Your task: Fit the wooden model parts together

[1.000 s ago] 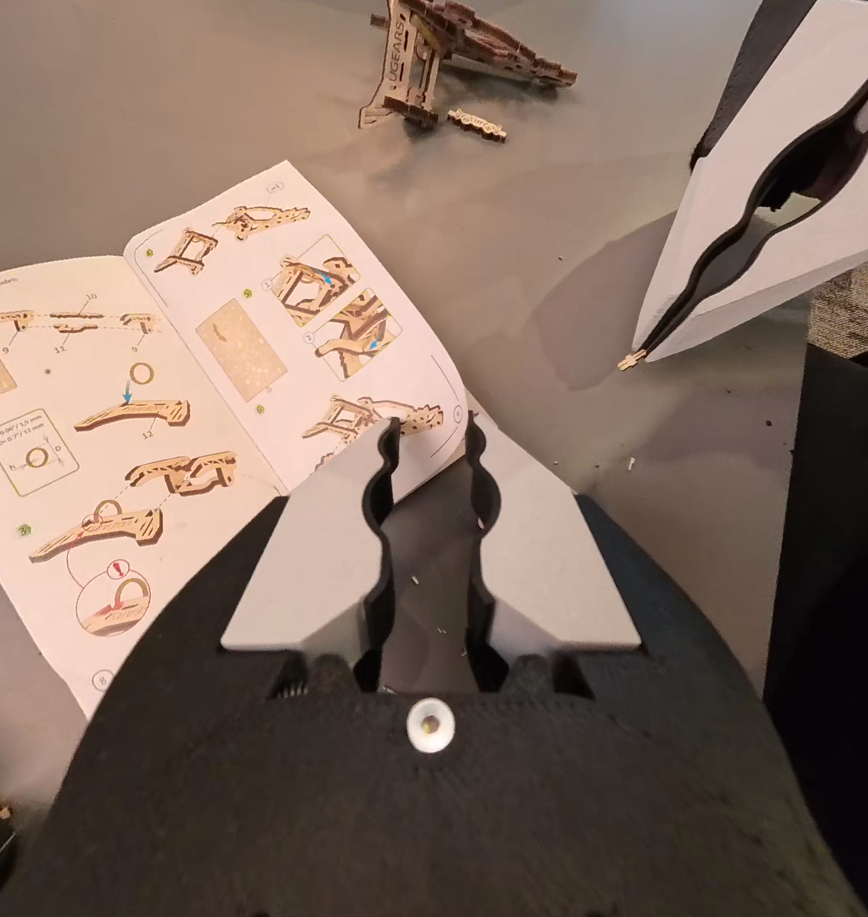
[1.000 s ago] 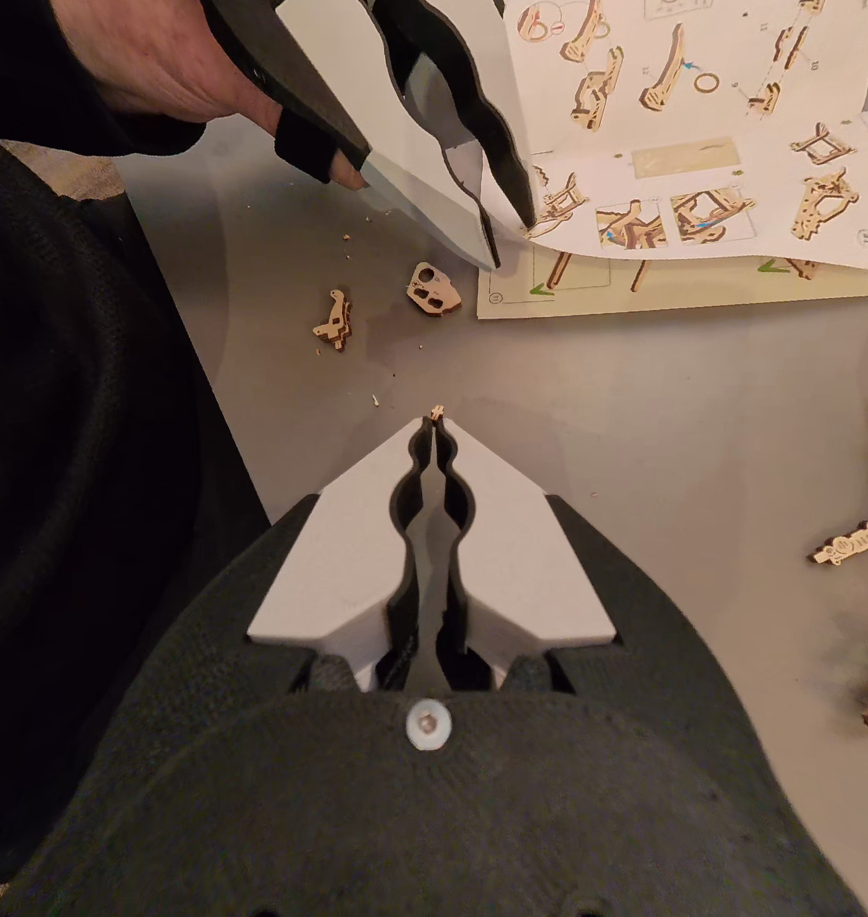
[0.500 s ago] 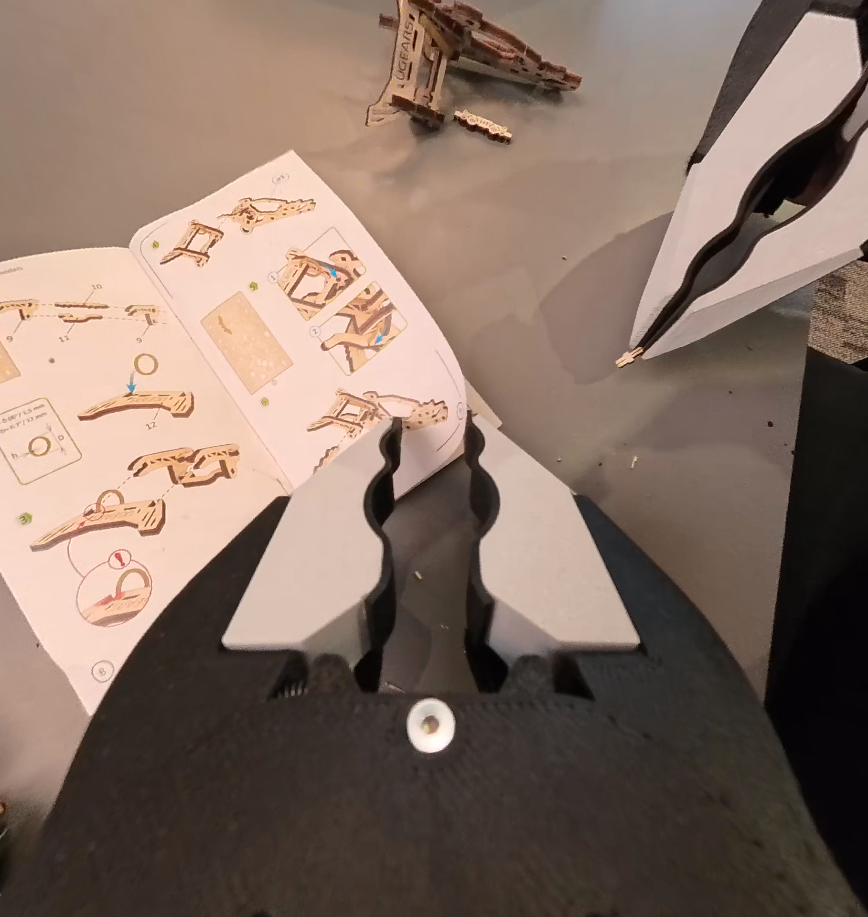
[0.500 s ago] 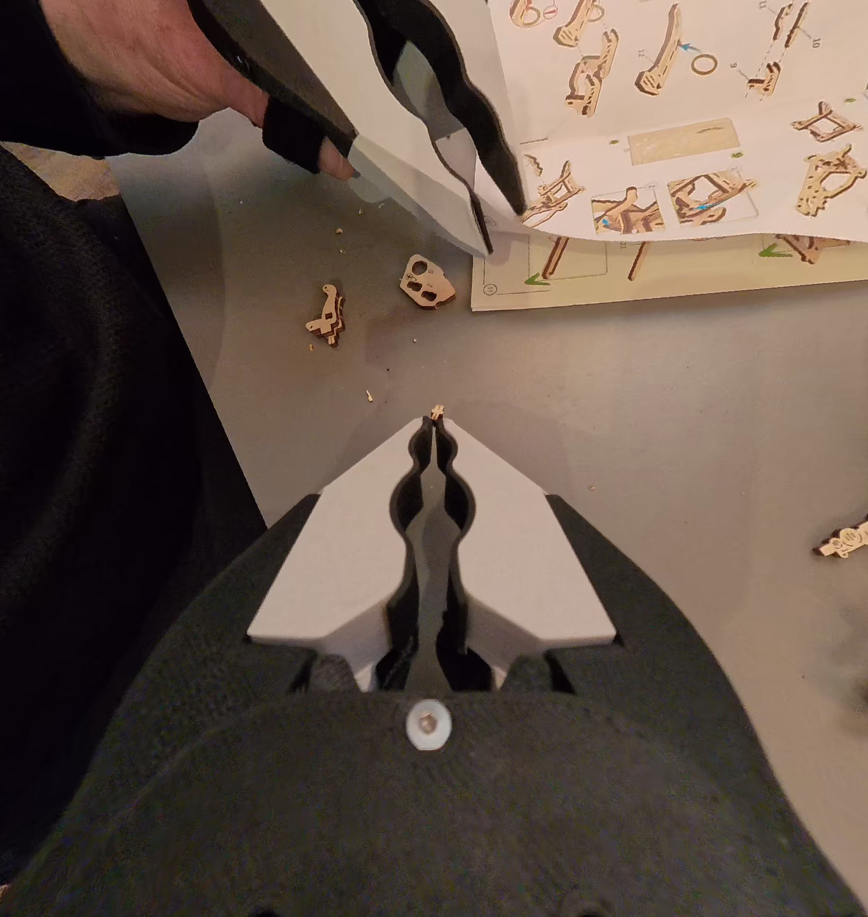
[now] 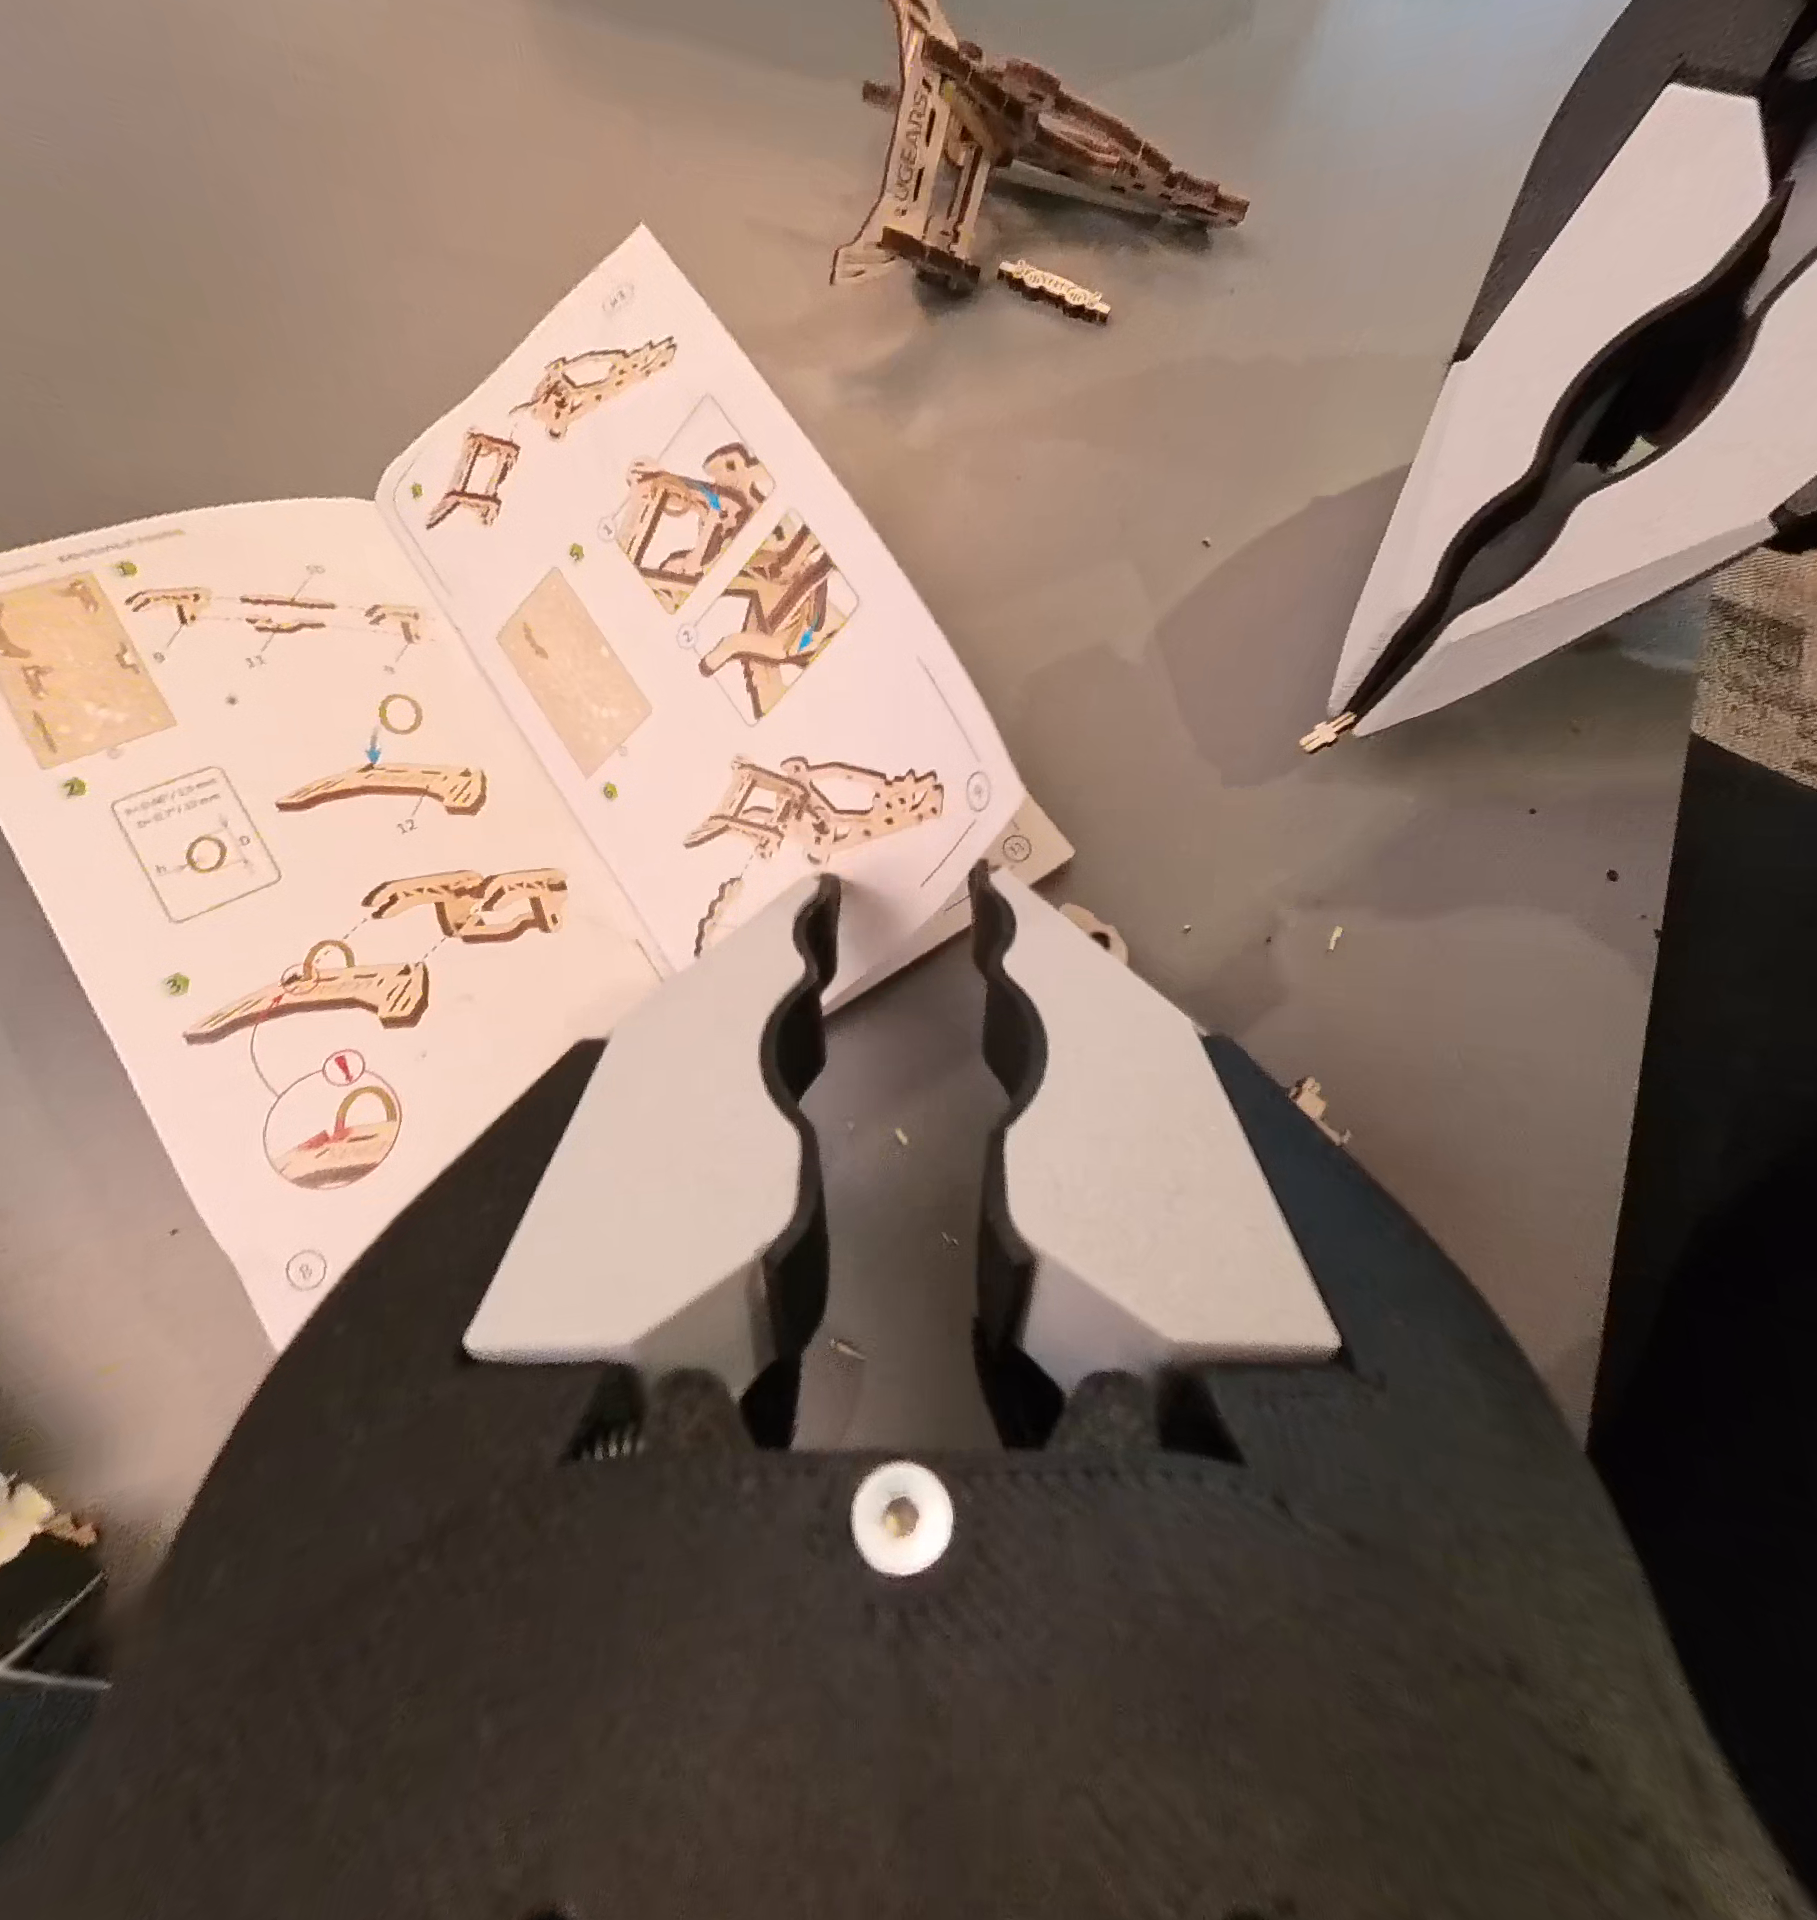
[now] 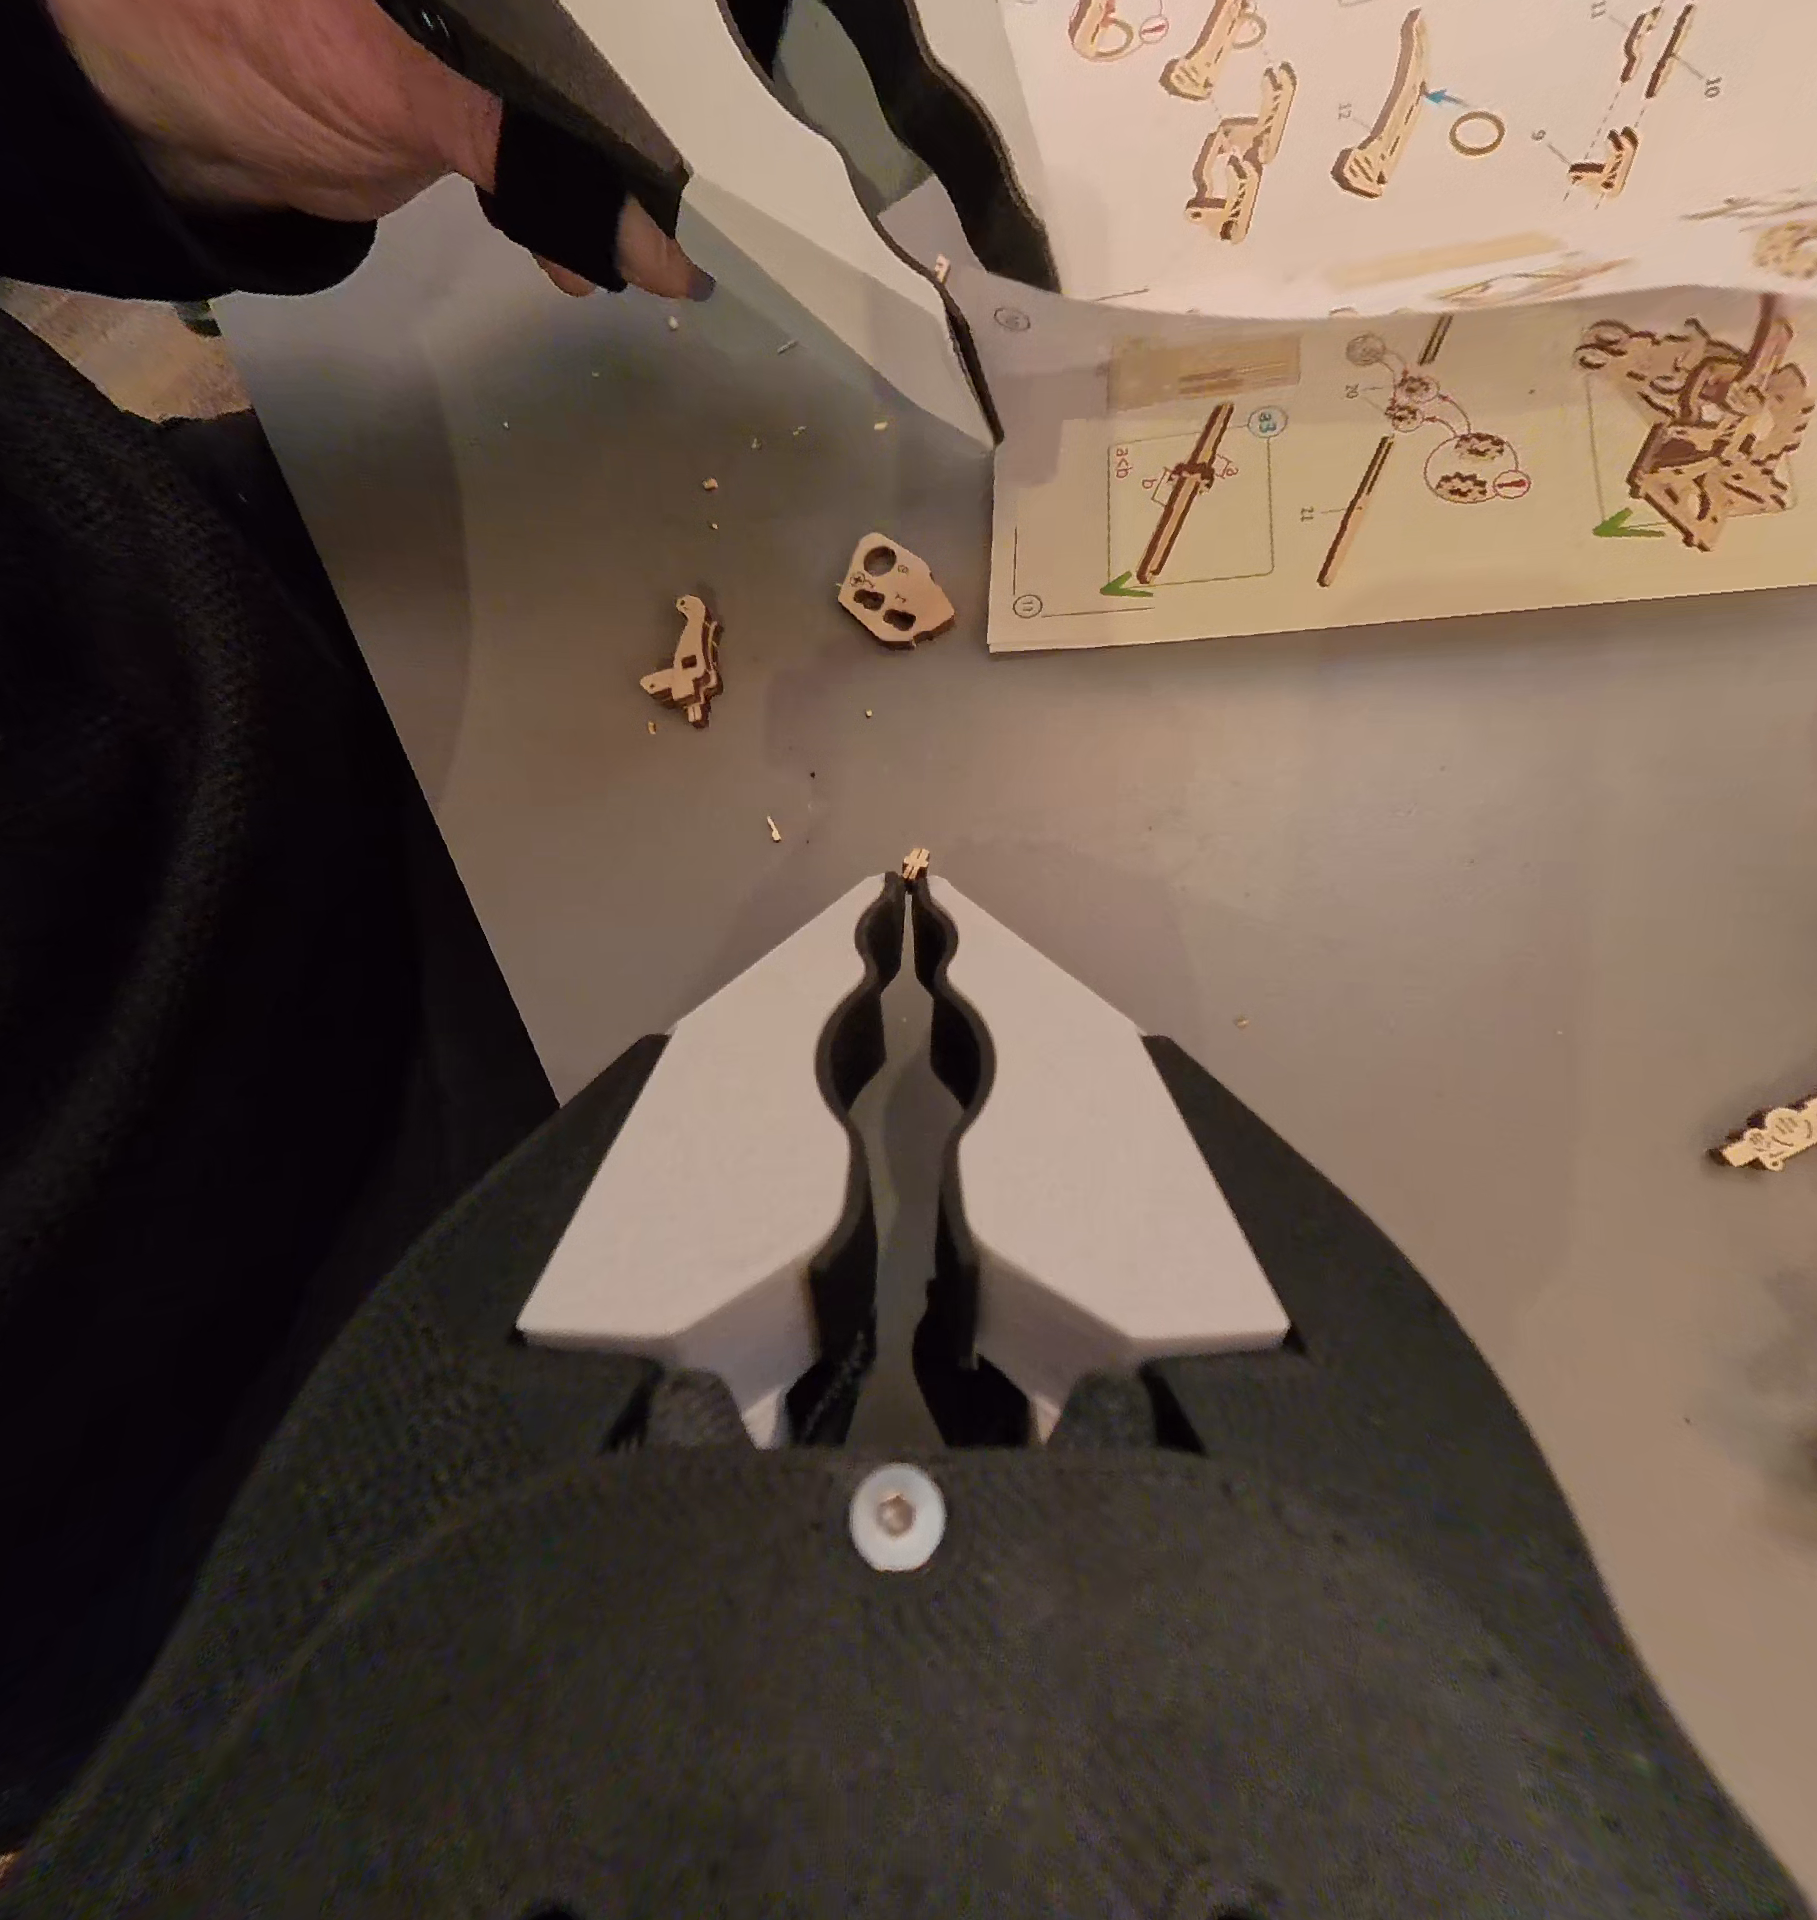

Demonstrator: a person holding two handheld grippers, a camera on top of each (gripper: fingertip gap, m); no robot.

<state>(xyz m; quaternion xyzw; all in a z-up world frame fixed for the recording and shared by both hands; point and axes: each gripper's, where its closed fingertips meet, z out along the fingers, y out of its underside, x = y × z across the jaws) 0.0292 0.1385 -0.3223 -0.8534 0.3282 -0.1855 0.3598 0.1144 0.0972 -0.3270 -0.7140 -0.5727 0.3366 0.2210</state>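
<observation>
My left gripper (image 5: 902, 881) is open, and its fingers straddle the near corner of the instruction booklet's top page (image 5: 530, 665). That page is lifted off the page under it (image 6: 1403, 488). My right gripper (image 6: 909, 883) is shut on a tiny wooden pin (image 6: 916, 862), held just above the grey table; it also shows in the left wrist view (image 5: 1345, 722) with the pin (image 5: 1322, 734). The partly built wooden model (image 5: 1029, 166) stands at the far side, with a small wooden strip (image 5: 1055, 286) beside it. Two loose wooden parts (image 6: 686, 665) (image 6: 896, 597) lie near the booklet.
A hand (image 6: 260, 104) holds the left gripper (image 6: 971, 343) at the top of the right wrist view. Dark clothing (image 6: 156, 935) fills the table's near side. The wooden strip (image 6: 1797, 1138) lies to the right. Wood crumbs are scattered on the grey table (image 6: 1299, 831). The gap from one gripper's tips to the other's is roughly 10 cm.
The left gripper has moved in on the booklet and its top page has lifted, showing more of the page beneath. The right gripper has kept hold of the pin, nearly still.
</observation>
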